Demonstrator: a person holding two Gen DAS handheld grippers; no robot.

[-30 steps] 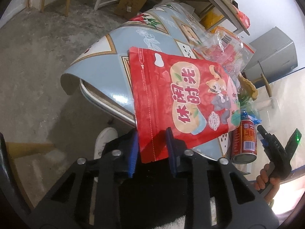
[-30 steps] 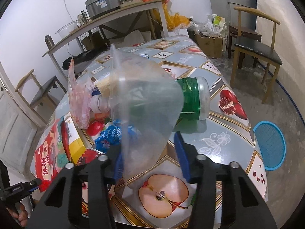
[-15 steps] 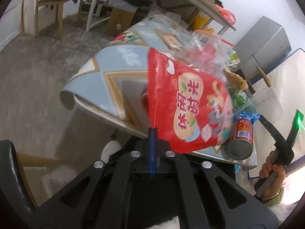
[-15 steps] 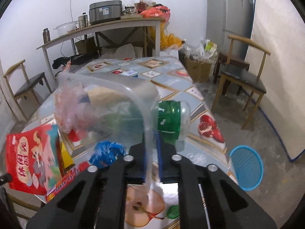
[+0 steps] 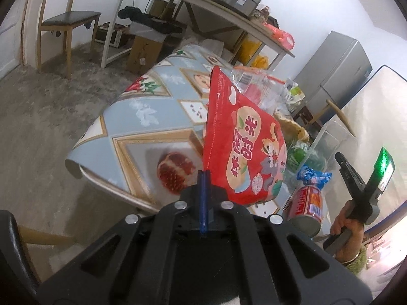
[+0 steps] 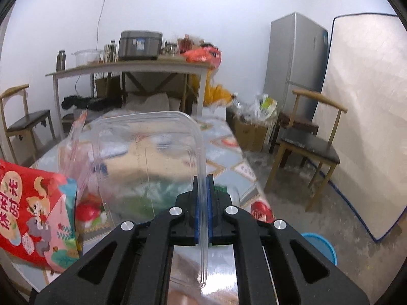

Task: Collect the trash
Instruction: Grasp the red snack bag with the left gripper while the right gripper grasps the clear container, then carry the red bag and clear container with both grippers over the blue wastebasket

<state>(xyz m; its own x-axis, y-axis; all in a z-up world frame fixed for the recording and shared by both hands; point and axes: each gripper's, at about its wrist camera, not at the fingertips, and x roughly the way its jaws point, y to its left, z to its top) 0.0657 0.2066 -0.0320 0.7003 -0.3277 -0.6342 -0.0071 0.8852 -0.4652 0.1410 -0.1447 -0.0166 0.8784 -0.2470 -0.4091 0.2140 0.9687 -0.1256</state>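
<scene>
My left gripper (image 5: 204, 178) is shut on the lower edge of a red snack bag (image 5: 244, 147) and holds it up above the near corner of the patterned table (image 5: 152, 117). The bag also shows in the right wrist view (image 6: 33, 211). My right gripper (image 6: 202, 188) is shut on the rim of a clear plastic container (image 6: 150, 157), lifted over the table. The right gripper shows from outside in the left wrist view (image 5: 356, 190). A red can (image 5: 306, 206), a blue wrapper (image 5: 314, 176) and a green bottle (image 5: 297, 152) lie on the table.
Clear and pink plastic bags (image 5: 257, 86) lie further along the table. A blue basket (image 6: 320, 249) stands on the floor at the right. Wooden chairs (image 6: 307, 145) (image 5: 66, 23), a long side table (image 6: 132, 68) and a fridge (image 6: 295, 58) stand around.
Both grippers closed from open a second ago, the left on the red bag, the right on the clear container. Both have since lifted their items higher above the table.
</scene>
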